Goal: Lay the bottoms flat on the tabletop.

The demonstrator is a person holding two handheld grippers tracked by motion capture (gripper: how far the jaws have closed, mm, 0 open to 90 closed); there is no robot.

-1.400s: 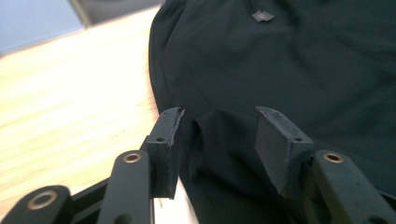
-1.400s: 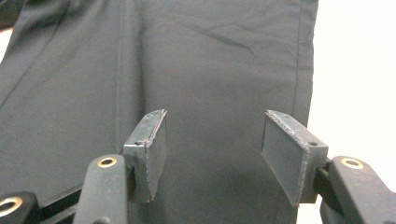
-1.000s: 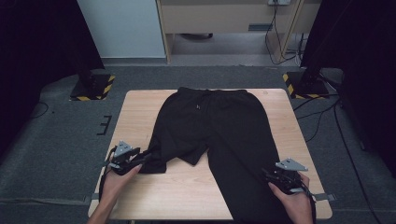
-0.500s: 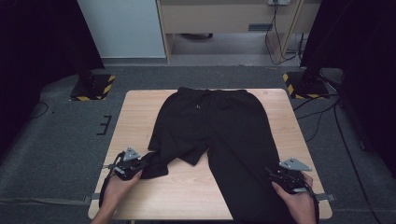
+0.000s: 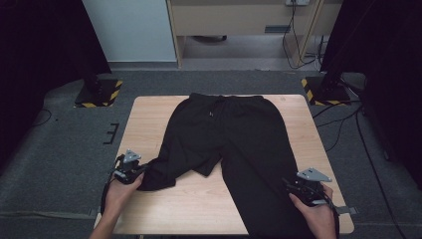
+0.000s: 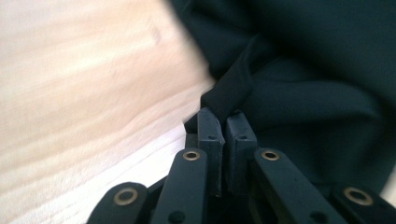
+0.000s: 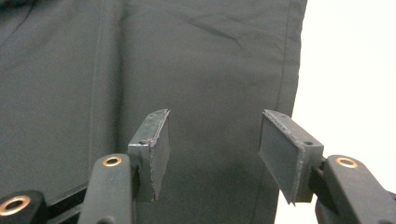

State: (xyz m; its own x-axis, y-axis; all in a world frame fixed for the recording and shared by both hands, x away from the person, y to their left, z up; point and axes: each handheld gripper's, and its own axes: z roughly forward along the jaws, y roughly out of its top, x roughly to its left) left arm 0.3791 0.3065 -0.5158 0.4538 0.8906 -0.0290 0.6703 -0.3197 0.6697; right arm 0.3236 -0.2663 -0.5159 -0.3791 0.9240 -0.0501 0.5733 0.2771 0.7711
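High view: trousers lengthwise, waistband far side.

Left gripper: bare table left of jaws, bunched trousers blocking right. Right gripper jaws apart over flat fabric, bare wood alongside.

Black trousers lie on the wooden surface — left hand-held gripper at one bunched leg end, right hand-held gripper beside the other leg.
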